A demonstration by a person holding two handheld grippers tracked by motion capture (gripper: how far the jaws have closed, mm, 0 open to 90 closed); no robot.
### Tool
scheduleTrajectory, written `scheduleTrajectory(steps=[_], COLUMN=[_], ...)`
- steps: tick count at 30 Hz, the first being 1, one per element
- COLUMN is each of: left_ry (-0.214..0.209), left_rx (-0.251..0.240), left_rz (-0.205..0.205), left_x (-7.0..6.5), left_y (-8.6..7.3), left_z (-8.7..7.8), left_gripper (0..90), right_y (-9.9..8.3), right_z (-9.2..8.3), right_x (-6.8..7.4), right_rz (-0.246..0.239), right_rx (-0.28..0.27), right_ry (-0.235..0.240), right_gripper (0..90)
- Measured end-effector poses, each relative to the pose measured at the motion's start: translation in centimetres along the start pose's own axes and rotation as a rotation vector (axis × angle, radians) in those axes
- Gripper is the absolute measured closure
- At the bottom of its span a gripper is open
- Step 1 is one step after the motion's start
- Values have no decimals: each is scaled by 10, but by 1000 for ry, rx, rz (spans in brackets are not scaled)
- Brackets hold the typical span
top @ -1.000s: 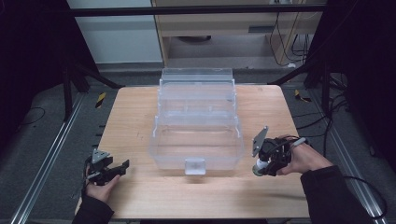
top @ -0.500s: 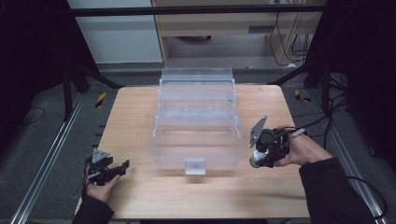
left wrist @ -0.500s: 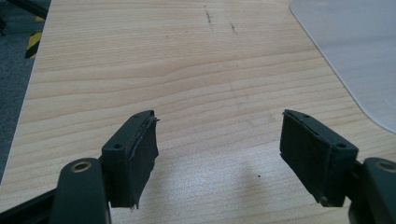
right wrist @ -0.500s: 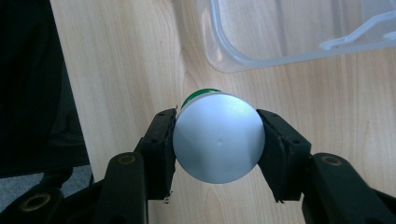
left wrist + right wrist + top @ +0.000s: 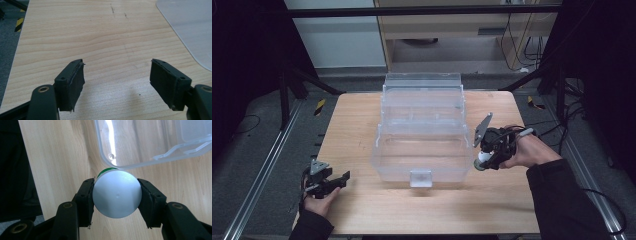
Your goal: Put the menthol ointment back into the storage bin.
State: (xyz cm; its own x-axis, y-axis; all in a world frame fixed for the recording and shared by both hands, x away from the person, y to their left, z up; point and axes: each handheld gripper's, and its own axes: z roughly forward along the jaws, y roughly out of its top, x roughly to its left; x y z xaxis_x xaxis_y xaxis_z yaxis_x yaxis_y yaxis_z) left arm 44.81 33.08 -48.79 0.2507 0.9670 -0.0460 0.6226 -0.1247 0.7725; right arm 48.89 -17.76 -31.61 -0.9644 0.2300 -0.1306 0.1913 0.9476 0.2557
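White-capped bottle (image 5: 116, 193), with a green band just visible behind its pale round end: we hold it clamped between the two black jaws of the right gripper (image 5: 116, 195), which press on it from either side. In the high view the bottle (image 5: 482, 159) hangs above the wooden table (image 5: 362, 120), just beside the right front corner of the clear plastic bin (image 5: 422, 145); whether it touches the bin's wall we cannot tell. The right gripper view looks past the bottle onto the bin's rounded rim (image 5: 130, 165) and the tabletop beneath. The left gripper (image 5: 328, 184) rests near the table's front left edge, well apart from the bin, its jaws spread wide with nothing between them (image 5: 117, 82).

We judge the step in hand to be carrying the bottle over the rim and into the front compartment. To do it well, we should keep the squeeze firm, since a smooth round body may roll between flat pads; lift until the bottle clears the rim before moving across; and release low inside, so that it neither bounces nor tips the light bin.
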Motion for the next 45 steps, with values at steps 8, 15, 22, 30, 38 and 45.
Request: scheduleTrajectory(steps=[8, 15, 22, 30, 38, 45], left_ry=[-2, -2, -3, -4, -3, -4], left_rx=[0, 0, -1, -1, -3, -4], left_rz=[1, -1, -1, -1, -1, -1], left_x=[0, 0, 1, 1, 1, 0], left_y=[0, 0, 0, 0, 0, 0], left_z=[0, 0, 0, 0, 0, 0], left_gripper=[269, 269, 269, 270, 269, 270], right_y=[14, 29, 44, 54, 57, 57], right_z=[-2, 4, 13, 26, 40, 49], right_x=[-8, -14, -21, -28, -31, -32], right_rz=[-6, -22, -24, -35, -42, -45], right_rx=[-9, -9, -14, -25, -12, 1], right_ry=[-22, -11, -5, -1, 3, 12], right_gripper=[504, 503, 504, 503, 504, 503])
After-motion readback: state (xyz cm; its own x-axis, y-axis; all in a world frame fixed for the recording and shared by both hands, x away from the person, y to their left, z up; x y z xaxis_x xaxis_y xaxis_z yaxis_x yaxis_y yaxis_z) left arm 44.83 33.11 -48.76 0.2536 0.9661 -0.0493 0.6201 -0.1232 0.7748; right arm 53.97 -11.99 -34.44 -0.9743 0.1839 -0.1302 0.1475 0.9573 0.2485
